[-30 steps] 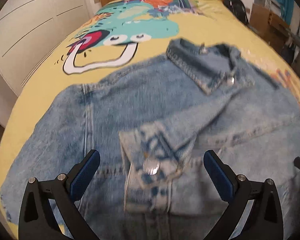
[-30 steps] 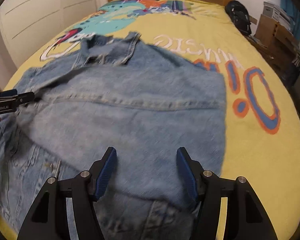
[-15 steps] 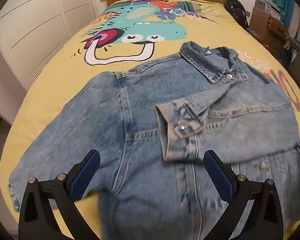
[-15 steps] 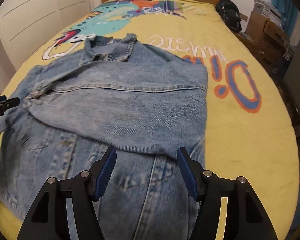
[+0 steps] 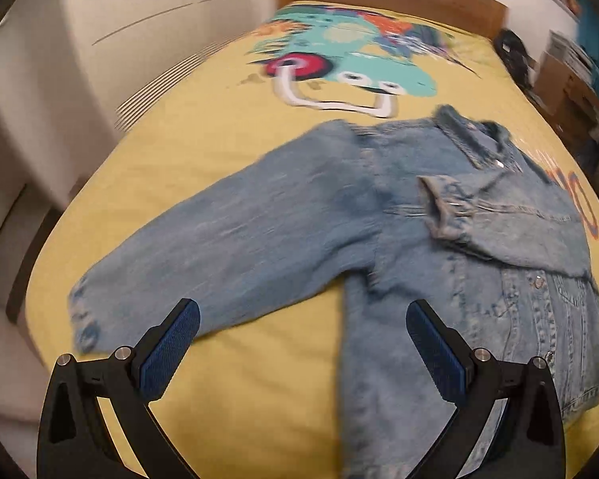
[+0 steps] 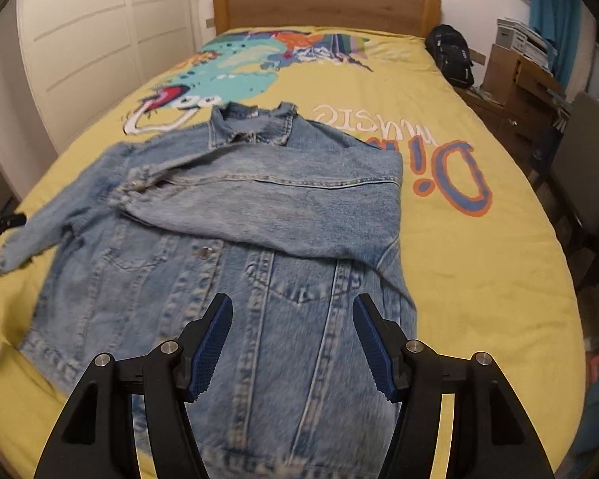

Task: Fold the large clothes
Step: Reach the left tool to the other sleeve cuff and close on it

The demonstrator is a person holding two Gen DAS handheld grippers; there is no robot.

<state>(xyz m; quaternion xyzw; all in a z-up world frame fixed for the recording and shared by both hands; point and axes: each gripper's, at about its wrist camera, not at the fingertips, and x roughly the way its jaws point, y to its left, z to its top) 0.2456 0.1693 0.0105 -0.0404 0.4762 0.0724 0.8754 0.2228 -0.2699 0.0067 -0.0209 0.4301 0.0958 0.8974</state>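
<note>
A light blue denim jacket [image 6: 259,279] lies front up on the yellow bedspread [image 6: 479,279], collar toward the headboard. One sleeve [image 6: 299,207] is folded across the chest, its cuff [image 5: 443,207] near the middle. The other sleeve [image 5: 227,247] lies spread out to the side, its cuff [image 5: 84,319] near the bed's edge. My left gripper [image 5: 303,343] is open and empty, above the bedspread between the spread sleeve and the jacket's side. My right gripper [image 6: 291,343] is open and empty above the jacket's lower front.
A wooden headboard [image 6: 323,4] stands at the far end. White wardrobe doors [image 6: 92,40] run along the left. A black backpack [image 6: 451,56], cardboard boxes [image 6: 511,68] and a grey chair [image 6: 587,175] stand to the right of the bed.
Both grippers have pulled back from the jacket. The left view has swung left, so the spread sleeve now lies ahead of it. More of the jacket's lower front shows in the right view.
</note>
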